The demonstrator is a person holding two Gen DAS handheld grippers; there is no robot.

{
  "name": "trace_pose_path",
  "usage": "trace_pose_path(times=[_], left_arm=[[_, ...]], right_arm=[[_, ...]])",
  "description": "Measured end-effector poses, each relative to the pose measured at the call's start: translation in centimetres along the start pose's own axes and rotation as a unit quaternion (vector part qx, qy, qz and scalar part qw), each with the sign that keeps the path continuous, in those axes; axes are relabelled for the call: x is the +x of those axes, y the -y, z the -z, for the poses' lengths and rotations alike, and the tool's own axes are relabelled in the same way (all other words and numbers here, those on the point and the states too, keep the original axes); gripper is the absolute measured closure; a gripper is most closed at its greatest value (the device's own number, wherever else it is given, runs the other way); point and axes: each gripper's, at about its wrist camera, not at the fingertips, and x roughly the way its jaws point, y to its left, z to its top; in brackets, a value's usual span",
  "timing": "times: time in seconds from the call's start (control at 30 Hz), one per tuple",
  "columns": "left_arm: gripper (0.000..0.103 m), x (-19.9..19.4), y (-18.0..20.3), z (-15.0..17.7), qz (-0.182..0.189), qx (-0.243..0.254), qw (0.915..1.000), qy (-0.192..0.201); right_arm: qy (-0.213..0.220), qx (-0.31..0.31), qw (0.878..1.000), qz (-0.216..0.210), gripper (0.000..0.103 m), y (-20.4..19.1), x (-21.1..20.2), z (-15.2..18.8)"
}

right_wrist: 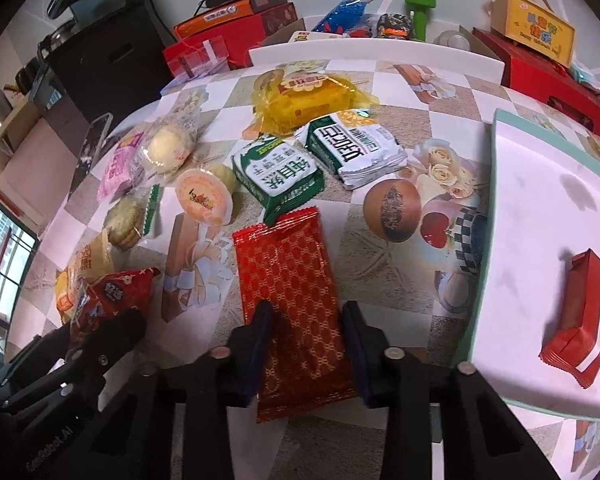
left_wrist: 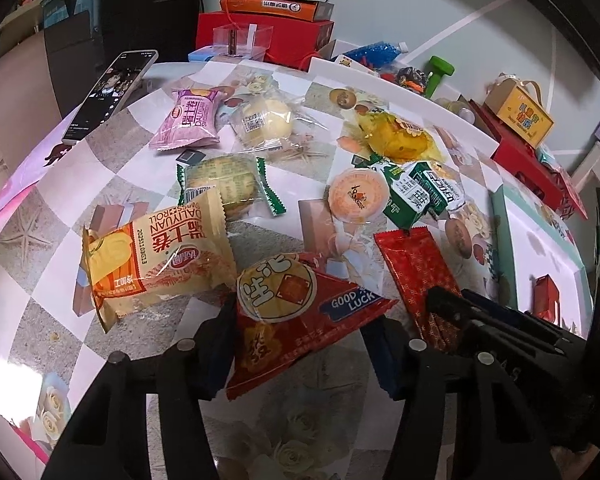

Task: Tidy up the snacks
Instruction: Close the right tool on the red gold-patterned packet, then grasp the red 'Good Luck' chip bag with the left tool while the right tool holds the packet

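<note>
- Checkered tablecloth [right_wrist: 452, 92] printed with roses, fruit and starfish covers the table; red gift boxes [left_wrist: 268, 36], a yellow carton with handles [right_wrist: 536, 32] and a green dumbbell-shaped thing [right_wrist: 419, 10] crowd the far edge.
- A phone [left_wrist: 110, 92] lies at the far left with its screen lit.
- The left gripper [left_wrist: 304, 334] straddles a red triangular snack bag [left_wrist: 296, 312] printed "GOOD LUCK"; both pads press on the bag's sides, so it is gripped.
- Just left of that bag, touching it, lies an orange-and-cream Swiss roll packet [left_wrist: 156, 264].
- The right gripper [right_wrist: 310, 346] has a flat red patterned packet [right_wrist: 296, 300] between its fingers. The left pad [right_wrist: 260, 344] overlaps the packet's edge and the right pad sits against the other side, narrowly closed on it.
- Beyond the red packet lie two green-and-white packs [right_wrist: 280, 176], a round orange jelly cup [right_wrist: 204, 198] and a yellow wrapped cake [right_wrist: 308, 100].
- Further left sit a pink packet [left_wrist: 190, 120], a clear-wrapped pale bun [left_wrist: 264, 122] and a green-edged biscuit pack [left_wrist: 228, 186].
- On the right, a white tray with a mint rim [right_wrist: 500, 120] holds one red packet [right_wrist: 580, 316].
</note>
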Motion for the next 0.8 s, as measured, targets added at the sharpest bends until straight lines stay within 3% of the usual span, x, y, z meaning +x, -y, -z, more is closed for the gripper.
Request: trace_pose_path(times=[0.1, 0.4, 0.47, 0.53, 0.63, 0.7, 0.8], left_arm=[[0.045, -0.1, 0.1, 0.0, 0.004, 0.000, 1.0000, 0.001], [0.045, 0.1, 0.2, 0.1, 0.006, 0.002, 1.0000, -0.002], [0.045, 0.2, 0.2, 0.1, 0.005, 0.004, 1.0000, -0.004], [0.045, 0.3, 0.2, 0.2, 0.003, 0.005, 1.0000, -0.006], [0.045, 0.4, 0.1, 0.1, 0.005, 0.003, 1.0000, -0.008], [0.045, 0.5, 0.0, 0.2, 0.006, 0.003, 0.9999, -0.010], [0.045, 0.6, -0.1, 0.1, 0.006, 0.002, 0.9999, -0.012]], right_arm=[[0.003, 0.003, 1.000, -0.003, 0.084, 0.3, -0.3, -0.1], [0.002, 0.006, 1.000, -0.005, 0.082, 0.7, -0.2, -0.1], [0.003, 0.005, 1.000, -0.005, 0.074, 0.6, -0.2, -0.2], [0.003, 0.002, 1.000, -0.004, 0.048, 0.4, -0.1, -0.2], [0.002, -0.013, 1.000, -0.003, 0.045, -0.2, 0.1, -0.2], [0.001, -0.025, 1.000, 0.002, 0.037, -0.8, 0.4, -0.2], [-0.001, -0.051, 0.998, 0.027, 0.036, -1.6, 0.8, -0.1]])
